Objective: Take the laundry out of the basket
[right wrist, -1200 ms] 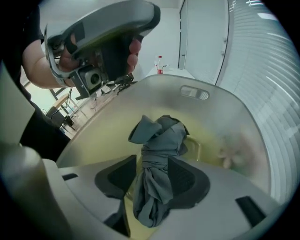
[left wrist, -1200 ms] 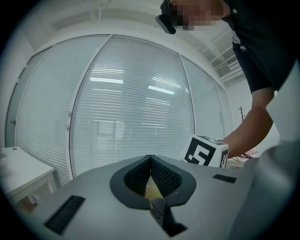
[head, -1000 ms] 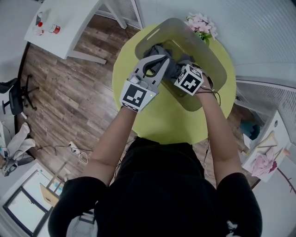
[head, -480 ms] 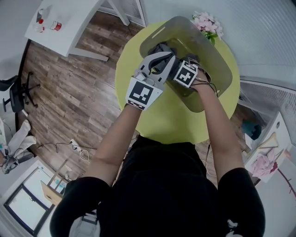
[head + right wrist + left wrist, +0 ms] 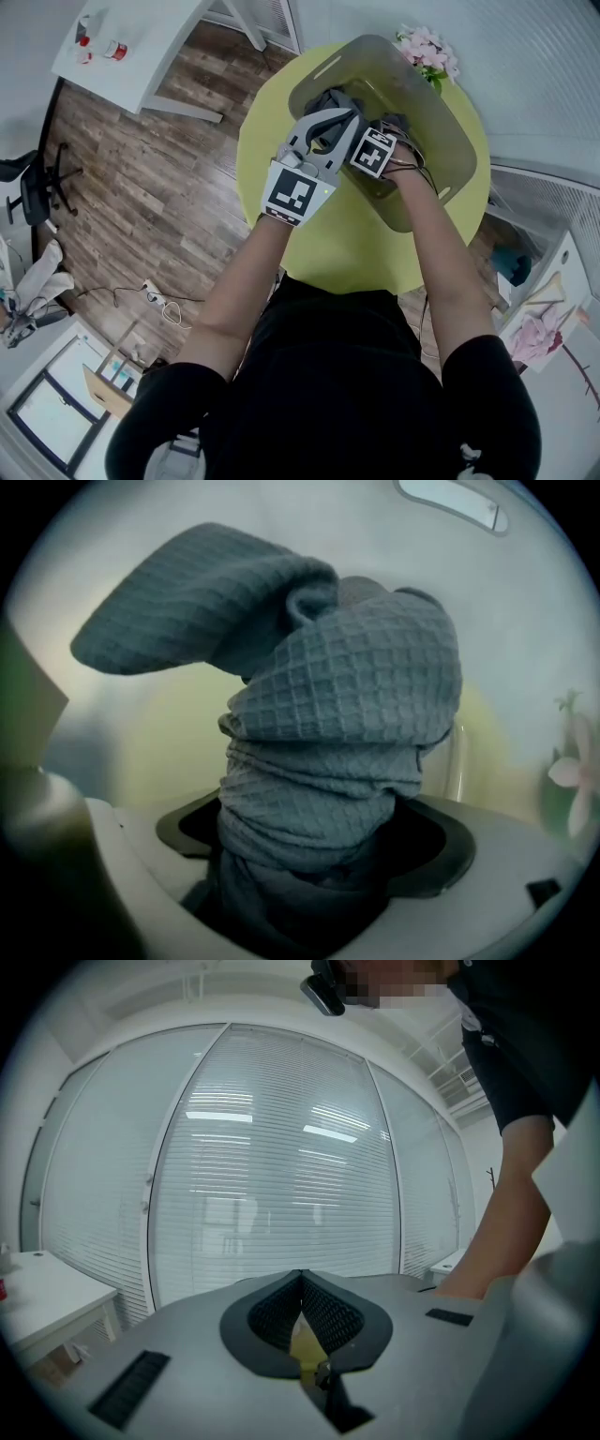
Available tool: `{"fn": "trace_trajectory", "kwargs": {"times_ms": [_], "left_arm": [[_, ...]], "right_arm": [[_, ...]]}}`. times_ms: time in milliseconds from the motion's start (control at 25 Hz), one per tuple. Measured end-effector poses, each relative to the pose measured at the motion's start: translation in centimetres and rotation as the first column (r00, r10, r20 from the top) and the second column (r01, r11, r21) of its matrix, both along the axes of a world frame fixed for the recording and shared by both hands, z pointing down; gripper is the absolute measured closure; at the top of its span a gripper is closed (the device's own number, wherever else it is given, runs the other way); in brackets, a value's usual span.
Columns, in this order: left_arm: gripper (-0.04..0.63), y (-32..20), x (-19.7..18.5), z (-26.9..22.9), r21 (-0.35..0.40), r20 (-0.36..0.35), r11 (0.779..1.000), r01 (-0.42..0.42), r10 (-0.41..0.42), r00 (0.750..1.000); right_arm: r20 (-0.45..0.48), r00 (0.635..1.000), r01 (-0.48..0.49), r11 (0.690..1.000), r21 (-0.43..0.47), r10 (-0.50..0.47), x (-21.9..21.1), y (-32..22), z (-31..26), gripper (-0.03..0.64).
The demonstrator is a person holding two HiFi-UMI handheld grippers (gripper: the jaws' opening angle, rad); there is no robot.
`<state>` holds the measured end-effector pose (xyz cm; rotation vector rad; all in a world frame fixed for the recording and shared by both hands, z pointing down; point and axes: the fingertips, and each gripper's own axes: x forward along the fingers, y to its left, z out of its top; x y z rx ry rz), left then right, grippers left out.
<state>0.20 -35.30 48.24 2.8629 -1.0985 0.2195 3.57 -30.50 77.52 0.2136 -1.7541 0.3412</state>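
Note:
A translucent grey-green laundry basket (image 5: 441, 141) stands on a round yellow-green table (image 5: 347, 244). Dark grey waffle-weave cloth (image 5: 330, 97) lies bunched at its far left end. My right gripper (image 5: 314, 850) reaches down into the basket, its marker cube (image 5: 372, 153) above the jaws. The jaws are opening wide with a thick roll of that grey cloth (image 5: 347, 724) between them, and dark gaps show beside both pads. My left gripper (image 5: 328, 120) hovers over the basket's left rim, pointing up towards the blinds. It (image 5: 301, 1279) is shut with nothing held.
Pink flowers (image 5: 427, 52) sit on the table just behind the basket. A white desk (image 5: 141, 47) and an office chair (image 5: 28, 187) stand on the wood floor to the left. Tall windows with blinds (image 5: 272, 1157) fill the left gripper view.
Both grippers have shifted a little to the right and farther over the basket. The right cube has sunk deeper into it.

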Motion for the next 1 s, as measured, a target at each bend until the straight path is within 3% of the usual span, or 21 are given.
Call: {"fn": "trace_trajectory", "kwargs": {"times_ms": [440, 680, 1000], "left_arm": [[0.589, -0.1, 0.0, 0.1, 0.004, -0.002, 1.0, 0.01, -0.01, 1.0], [0.589, 0.2, -0.2, -0.2, -0.004, 0.002, 1.0, 0.01, -0.01, 1.0], [0.589, 0.5, -1.1, -1.4, 0.001, -0.028, 1.0, 0.029, -0.029, 0.999]], "right_arm": [[-0.005, 1.0, 0.024, 0.999, 0.048, -0.024, 0.0, -0.9, 0.4, 0.134], [-0.005, 1.0, 0.013, 0.997, 0.078, -0.012, 0.3, -1.2, -0.9, 0.224], [0.013, 1.0, -0.012, 0.996, 0.084, 0.011, 0.7, -1.1, -3.9, 0.242]]}}
